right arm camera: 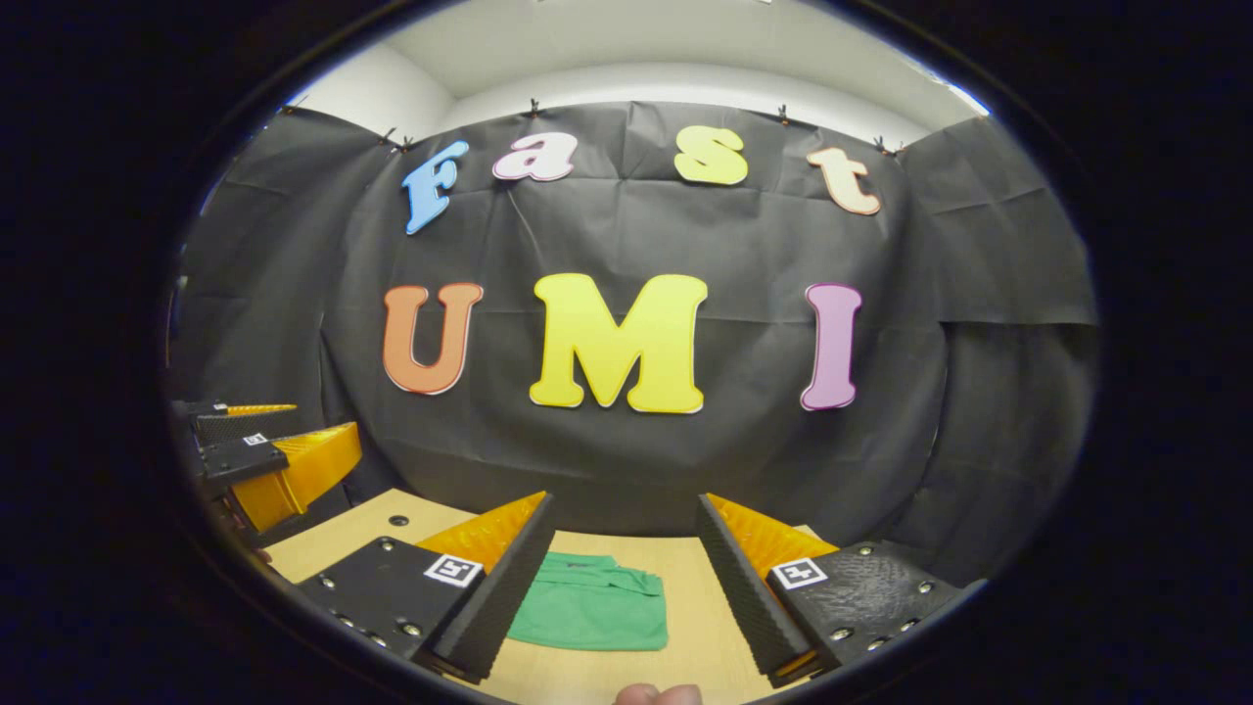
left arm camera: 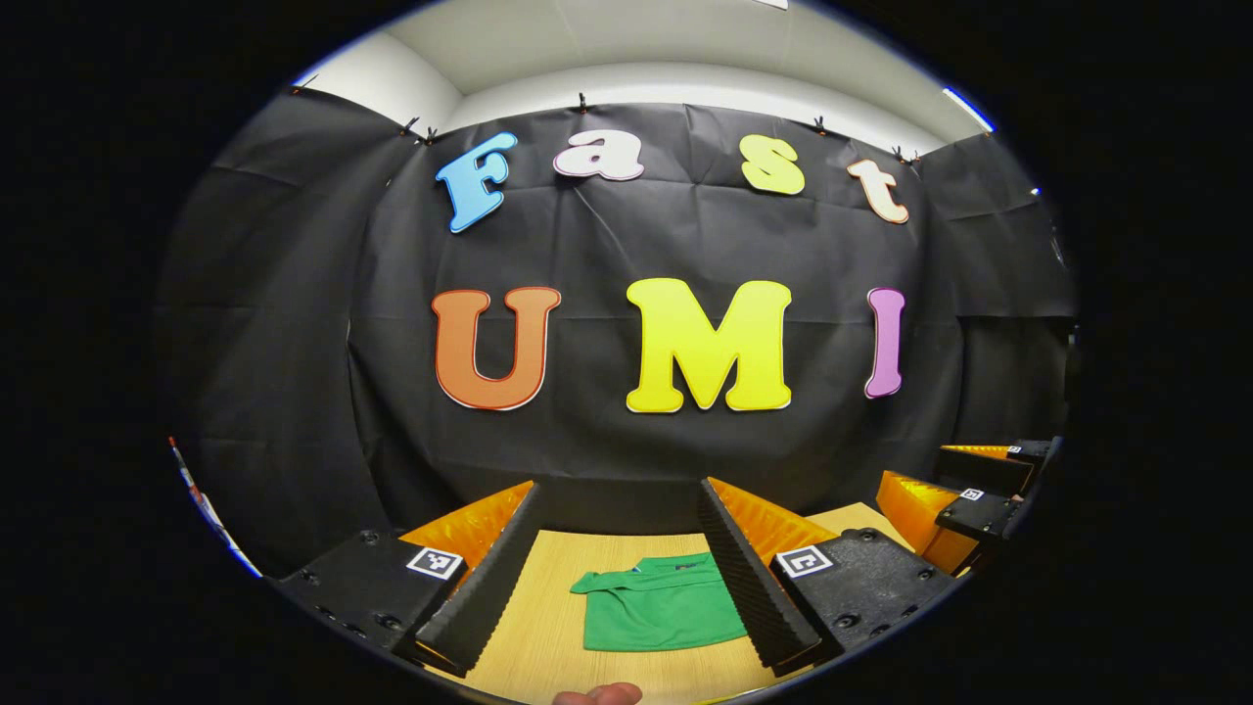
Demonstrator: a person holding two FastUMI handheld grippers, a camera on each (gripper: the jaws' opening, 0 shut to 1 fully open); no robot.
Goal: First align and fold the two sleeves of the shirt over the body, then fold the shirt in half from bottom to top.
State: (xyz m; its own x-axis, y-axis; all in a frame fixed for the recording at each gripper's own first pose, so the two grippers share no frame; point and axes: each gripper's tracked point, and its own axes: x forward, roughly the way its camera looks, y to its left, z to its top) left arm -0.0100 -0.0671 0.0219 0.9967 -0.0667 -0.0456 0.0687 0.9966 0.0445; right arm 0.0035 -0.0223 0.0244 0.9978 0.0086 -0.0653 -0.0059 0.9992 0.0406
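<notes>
While the left gripper view looks forward over a pale wooden counter (left arm camera: pixel 548 627), the left gripper (left arm camera: pixel 620 563) hangs above it with its two fingers spread wide and nothing between them. A green shirt (left arm camera: pixel 658 612) lies flat on the counter, seen in the gap between the fingers and partly hidden behind the right-hand finger. It is folded into a compact block, with its collar at the far edge and a narrow piece of cloth sticking out to the left. A fingertip (left arm camera: pixel 597 694) of the person shows at the near edge of the view. Far to the right, the right gripper (left arm camera: pixel 979 494) appears above the counter's right part, well apart from the shirt.

Where the right gripper view looks the same way, the right gripper (right arm camera: pixel 624 563) also hangs above the counter (right arm camera: pixel 685 607), its fingers wide apart and holding nothing. The shirt (right arm camera: pixel 592 615) lies to the left in the gap, its left side hidden behind the left-hand finger and its collar toward the far edge. Off at the left, the left gripper (right arm camera: pixel 259 455) shows over the counter's left end; how far it is open cannot be told from this view. Another fingertip (right arm camera: pixel 658 694) shows at the near edge.
</notes>
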